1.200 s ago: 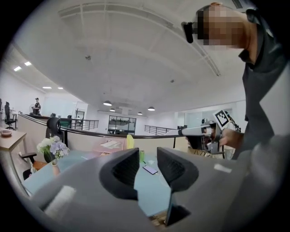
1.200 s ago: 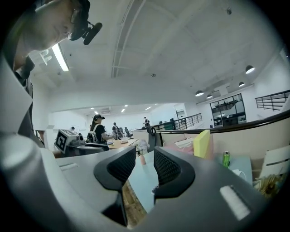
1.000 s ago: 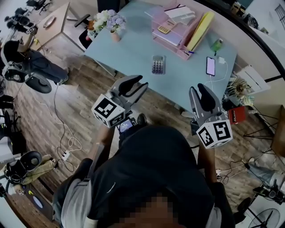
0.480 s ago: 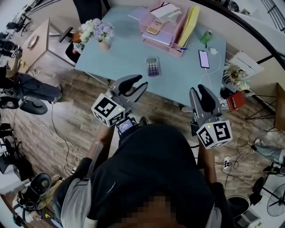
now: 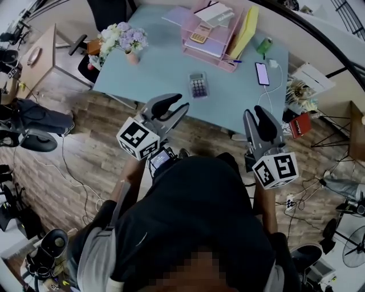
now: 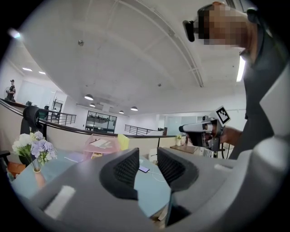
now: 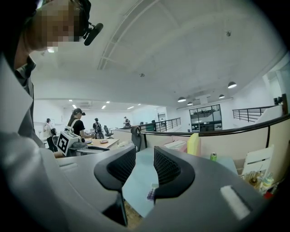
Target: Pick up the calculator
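A pale blue table (image 5: 165, 63) stands on a wood-plank floor (image 5: 85, 142). Left of the table is a wooden desk (image 5: 43, 54), and behind the table a dark chair (image 5: 111, 11). Beyond the table a railing (image 6: 68, 118) runs under a white ceiling (image 6: 127, 54) with round lights (image 6: 89, 97).

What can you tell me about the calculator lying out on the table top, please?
The calculator is a small grey slab, seemingly plastic, with rows of purplish keys and a pale display strip at its far end. It lies flat, face up, on the pale blue table, just short of the pink tray, left of the phone. Nothing touches it.
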Motion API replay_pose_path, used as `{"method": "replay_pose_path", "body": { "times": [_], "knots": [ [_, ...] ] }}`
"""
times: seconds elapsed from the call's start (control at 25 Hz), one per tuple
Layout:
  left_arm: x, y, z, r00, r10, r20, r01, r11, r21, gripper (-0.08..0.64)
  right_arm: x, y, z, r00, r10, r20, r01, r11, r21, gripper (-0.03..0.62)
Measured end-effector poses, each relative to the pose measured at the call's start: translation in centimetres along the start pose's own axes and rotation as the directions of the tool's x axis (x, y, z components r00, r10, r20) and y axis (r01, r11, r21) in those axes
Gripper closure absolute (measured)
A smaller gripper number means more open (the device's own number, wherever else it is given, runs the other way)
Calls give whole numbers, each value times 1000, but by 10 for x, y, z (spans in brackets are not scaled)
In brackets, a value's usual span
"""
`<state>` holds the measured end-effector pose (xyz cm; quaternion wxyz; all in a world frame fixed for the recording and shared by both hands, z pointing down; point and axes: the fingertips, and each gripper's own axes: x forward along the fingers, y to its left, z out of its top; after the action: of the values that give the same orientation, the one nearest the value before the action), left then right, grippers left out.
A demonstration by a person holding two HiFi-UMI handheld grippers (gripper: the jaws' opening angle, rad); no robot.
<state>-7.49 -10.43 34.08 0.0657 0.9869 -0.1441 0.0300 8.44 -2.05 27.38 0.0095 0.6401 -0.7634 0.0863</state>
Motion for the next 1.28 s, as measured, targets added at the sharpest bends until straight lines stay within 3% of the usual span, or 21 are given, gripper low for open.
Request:
{"method": "replay_pose_path", "body": {
  "times": [0.28,0.56,0.88,1.28],
  "knots": [
    [-16,26,-6,998,53,21,-52,998,-29,387,28,14,2,998,44,-35,-45,999,-29,468],
    [-28,56,-11,986,168,16,-167,985,-54,387,74,15,5,987,152,-48,-153,988,-29,468],
    [-25,71,-10,950,311,-1,-311,948,-71,387,121,8,10,945,323,-58,-325,945,-26,468],
    [-4,82,-27,910,413,-46,-415,899,-136,387,162,-17,6,894,437,-98,-439,899,4,468]
  ]
}}
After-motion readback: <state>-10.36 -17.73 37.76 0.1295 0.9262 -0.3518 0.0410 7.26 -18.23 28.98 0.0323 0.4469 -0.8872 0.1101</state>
